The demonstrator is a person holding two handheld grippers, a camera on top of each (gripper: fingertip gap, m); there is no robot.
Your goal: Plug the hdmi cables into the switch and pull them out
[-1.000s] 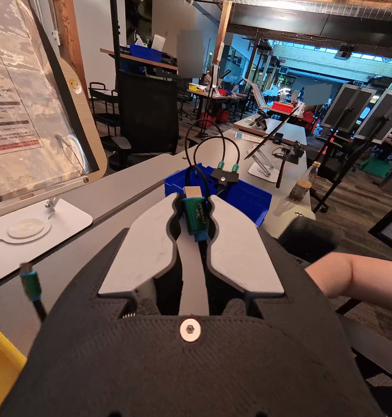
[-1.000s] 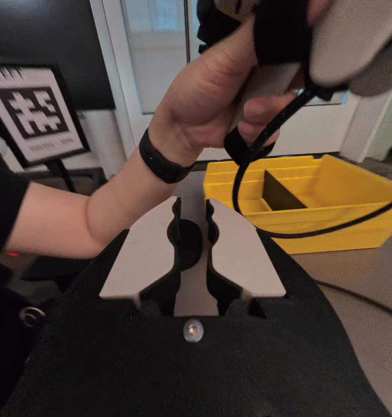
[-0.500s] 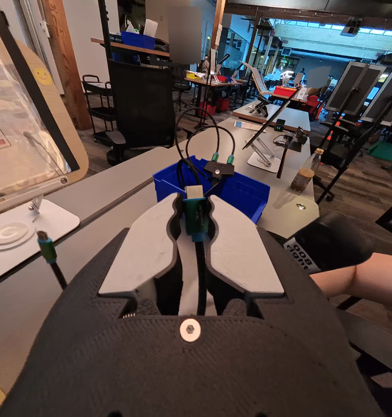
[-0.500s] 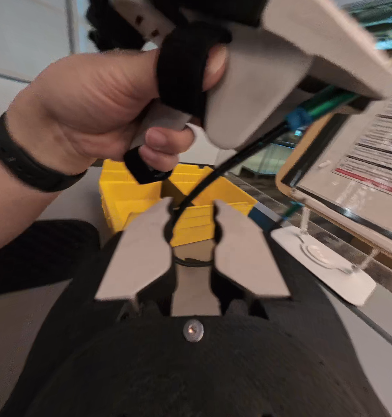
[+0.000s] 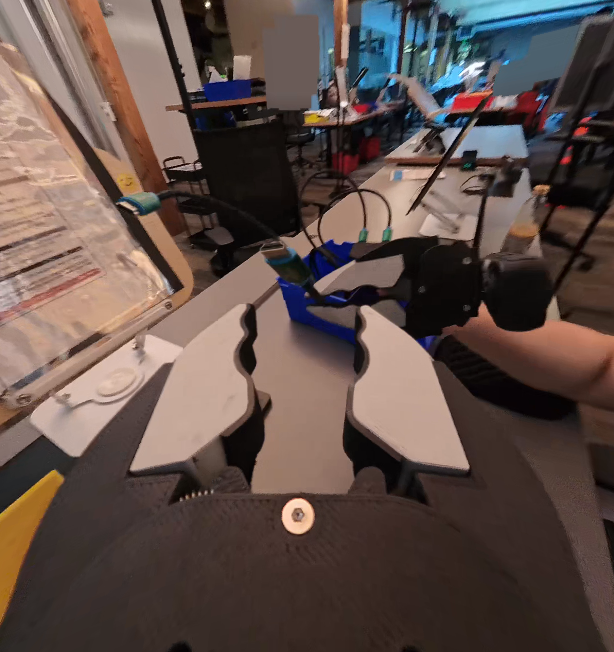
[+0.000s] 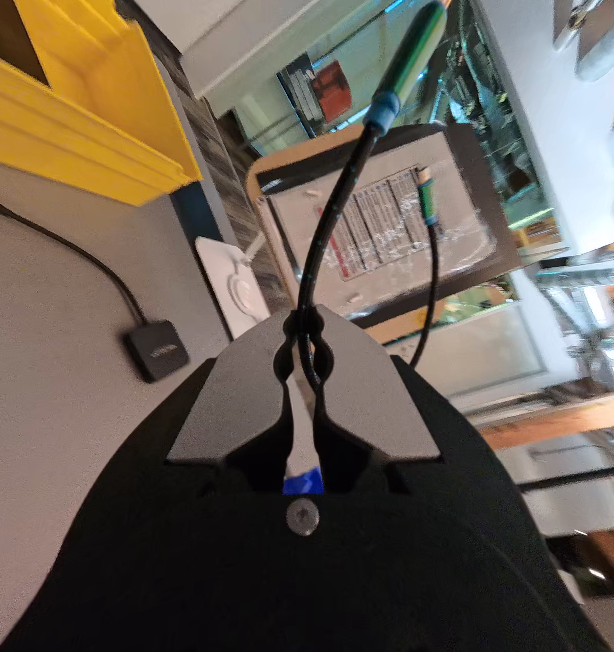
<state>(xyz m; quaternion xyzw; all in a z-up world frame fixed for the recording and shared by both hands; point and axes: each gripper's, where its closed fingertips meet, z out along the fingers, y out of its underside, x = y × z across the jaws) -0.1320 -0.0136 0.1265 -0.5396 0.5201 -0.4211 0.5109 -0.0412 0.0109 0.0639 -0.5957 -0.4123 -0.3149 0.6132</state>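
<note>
My left gripper [image 5: 303, 310] is open and empty above the grey table [image 5: 298, 352]. My right gripper [image 6: 303, 317] is shut on a black braided HDMI cable [image 6: 319, 254], pinched at the fingertips. The cable's near green plug [image 6: 411, 53] sticks up beyond the fingers, and its other green plug [image 6: 427, 201] hangs free. In the left wrist view the right gripper [image 5: 319, 296] holds the cable just below the green plug [image 5: 287, 268], ahead of my left fingers; the far plug [image 5: 139, 204] is up at the left. A small black switch box [image 6: 155, 352] lies on the table.
A blue bin [image 5: 295, 307] stands behind the held plug, with two more green plugs [image 5: 363, 234] on looped cables above it. A yellow bin [image 6: 86, 106] and a framed sign on a white stand [image 5: 51, 247] flank the table. A bottle [image 5: 524, 222] stands at the far right. Spacing between my two grippers at the tips: around 12 centimeters.
My left gripper opened and let go of the green plug. My right gripper came in, shut on the cable just below that plug and now carries it.
</note>
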